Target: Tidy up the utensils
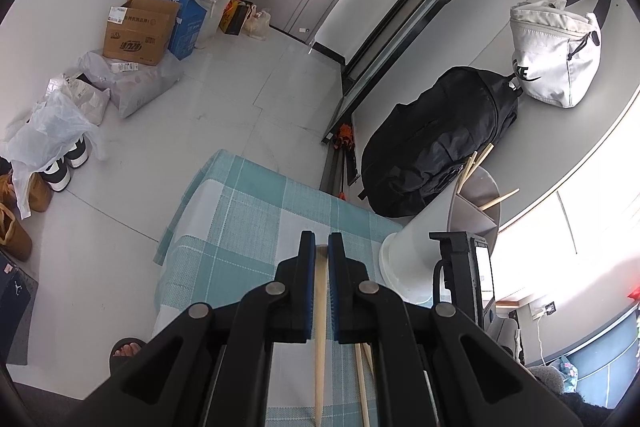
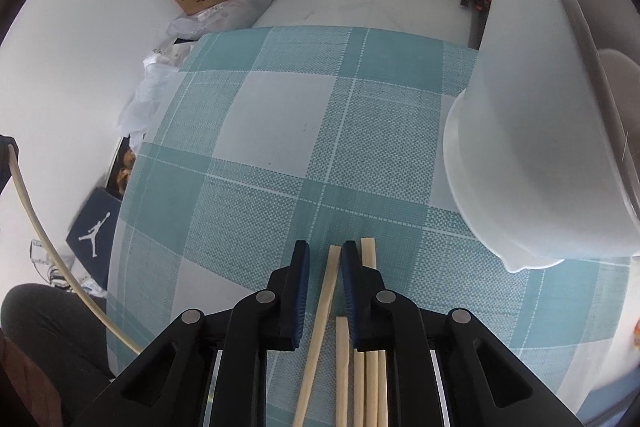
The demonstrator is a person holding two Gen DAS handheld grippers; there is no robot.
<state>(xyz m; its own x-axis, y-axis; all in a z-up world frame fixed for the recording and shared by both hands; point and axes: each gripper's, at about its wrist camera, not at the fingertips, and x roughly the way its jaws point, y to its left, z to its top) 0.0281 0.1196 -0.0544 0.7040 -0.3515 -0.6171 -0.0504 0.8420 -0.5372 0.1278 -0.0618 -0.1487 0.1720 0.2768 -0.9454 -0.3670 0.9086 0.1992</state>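
On the woven teal-checked tablecloth (image 2: pixel 320 147), the left gripper (image 1: pixel 322 247) was clenched on a slender wooden chopstick (image 1: pixel 320 327). The right gripper (image 2: pixel 325 259) stood slightly parted around another chopstick (image 2: pixel 320 315); more lay at 5 o'clock. A white plastic utensil holder (image 2: pixel 540 167) stood at 2 o'clock.

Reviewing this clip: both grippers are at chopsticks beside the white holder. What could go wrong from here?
1. The right gripper has one chopstick between its fingers, with others alongside; closing may nudge or catch a neighbour.
2. The left gripper pinches its chopstick at the very tip, so it could pivot or slip.
3. The holder stands close; either gripper might bump it.
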